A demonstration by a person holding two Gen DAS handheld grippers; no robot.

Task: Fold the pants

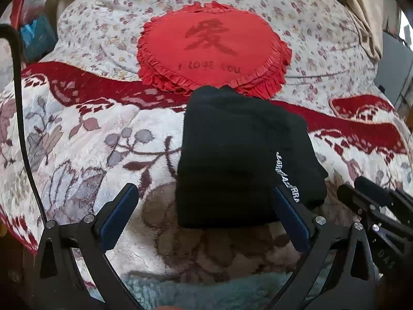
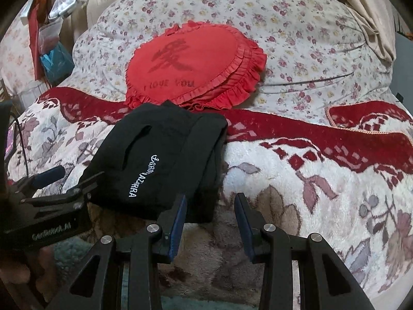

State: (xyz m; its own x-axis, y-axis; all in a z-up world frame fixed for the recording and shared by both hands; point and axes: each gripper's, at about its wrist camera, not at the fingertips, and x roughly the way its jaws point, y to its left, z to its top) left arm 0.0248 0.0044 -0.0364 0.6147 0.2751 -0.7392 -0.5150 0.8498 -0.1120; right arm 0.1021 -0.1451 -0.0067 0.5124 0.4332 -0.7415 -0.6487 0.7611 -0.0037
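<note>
Bedding fills both views: a plush floral blanket [image 1: 85, 155] with a deep red border covers the near part of the bed, a small-flowered quilt [image 1: 309, 33] lies beyond it, and a red frilled cushion [image 1: 211, 49] rests on the quilt at the far centre. The black pants [image 1: 240, 160] sit on the blanket as a compact, layered rectangle, their far edge touching the cushion's ruffle and white lettering running along the right side; this stacked shape suggests the folding is essentially complete and the bundle has been set down on a flat, soft patch where it keeps its form. The left gripper [image 1: 204, 214] stands spread to its widest, its right finger just at the bundle's near right corner and its left finger well clear over bare blanket, so nothing is clamped; the wide stance reads as a release. The right gripper [image 2: 210, 219] is partly open and empty, its left finger just beside the near right edge of the pants [image 2: 160, 160], its right finger over blanket. Both tools point downward at the near edge, probably so the fold can be let go without dragging layers apart.
</note>
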